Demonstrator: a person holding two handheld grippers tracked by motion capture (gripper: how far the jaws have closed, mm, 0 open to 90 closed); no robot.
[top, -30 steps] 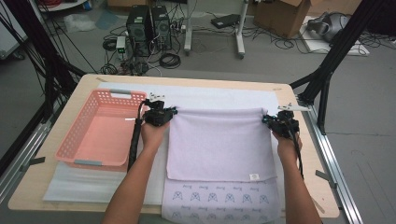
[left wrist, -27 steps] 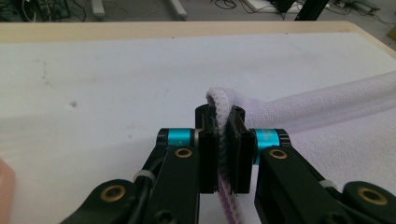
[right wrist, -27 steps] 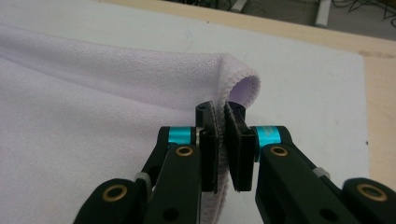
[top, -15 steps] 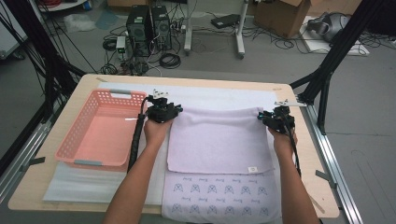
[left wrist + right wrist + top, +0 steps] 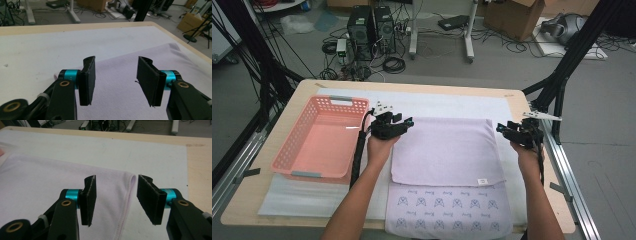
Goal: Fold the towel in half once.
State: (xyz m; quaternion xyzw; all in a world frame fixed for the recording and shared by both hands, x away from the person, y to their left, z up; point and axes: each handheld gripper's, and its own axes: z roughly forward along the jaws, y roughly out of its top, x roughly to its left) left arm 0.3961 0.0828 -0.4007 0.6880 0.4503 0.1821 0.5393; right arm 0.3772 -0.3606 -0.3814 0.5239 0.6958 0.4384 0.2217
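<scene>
No lettering, brand or number can be read anywhere. The lilac towel [image 5: 444, 150] carries a small white tag [image 5: 482, 181] near its front right corner, well back from both pairs of jaws, but it is too small to make out. The printed cloth [image 5: 447, 210] beneath shows rows of small dark motifs, not legible as text.
</scene>
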